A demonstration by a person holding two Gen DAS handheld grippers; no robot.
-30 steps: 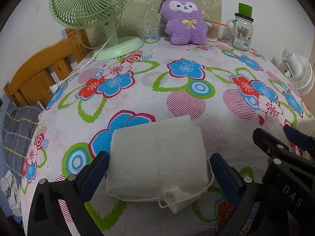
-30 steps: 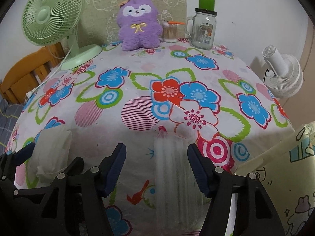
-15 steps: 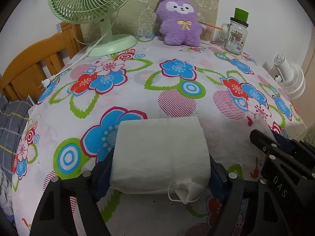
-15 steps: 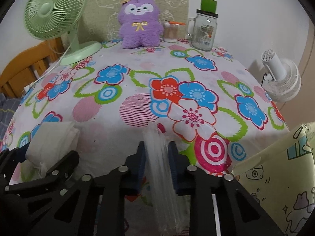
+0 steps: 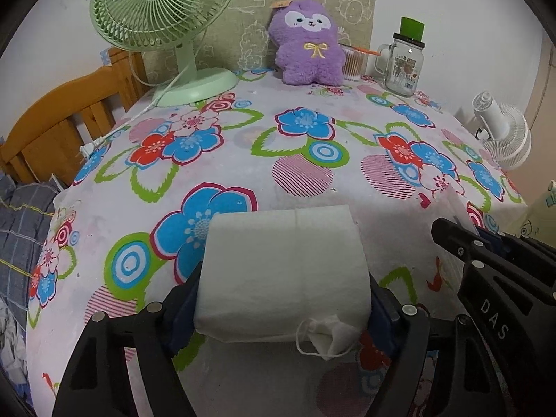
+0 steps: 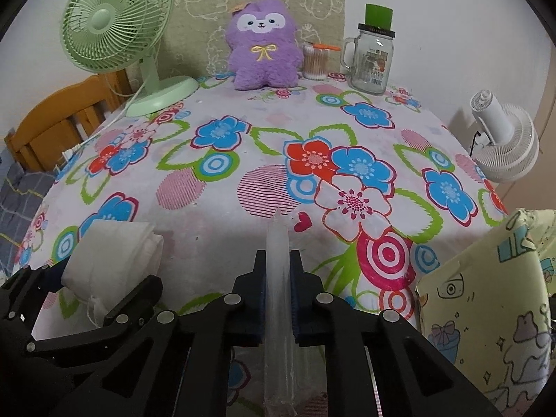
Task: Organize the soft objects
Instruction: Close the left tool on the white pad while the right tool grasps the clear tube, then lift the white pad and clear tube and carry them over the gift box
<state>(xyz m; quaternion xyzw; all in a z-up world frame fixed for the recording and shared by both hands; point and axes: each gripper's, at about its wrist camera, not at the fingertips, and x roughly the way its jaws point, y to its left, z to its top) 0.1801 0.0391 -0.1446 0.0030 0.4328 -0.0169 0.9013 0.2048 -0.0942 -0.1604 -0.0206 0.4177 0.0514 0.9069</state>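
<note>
Jaws of the left gripper (image 5: 283, 299) pressed both sides of the white folded mask stack (image 5: 283, 271), near the front edge of the flowered tablecloth (image 5: 243, 139). Right gripper (image 6: 278, 285) had clamped fully onto a crumpled clear plastic bag (image 6: 277, 243), probably packaging meant to receive the stack.

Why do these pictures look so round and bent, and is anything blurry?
Left wrist view: a fisheye lens bulges the table and leaves black corners; the white cloth bundle looks sharp under flat, even light. Right wrist view: same curving; the clear plastic bag is hard to make out because it is see-through.
</note>
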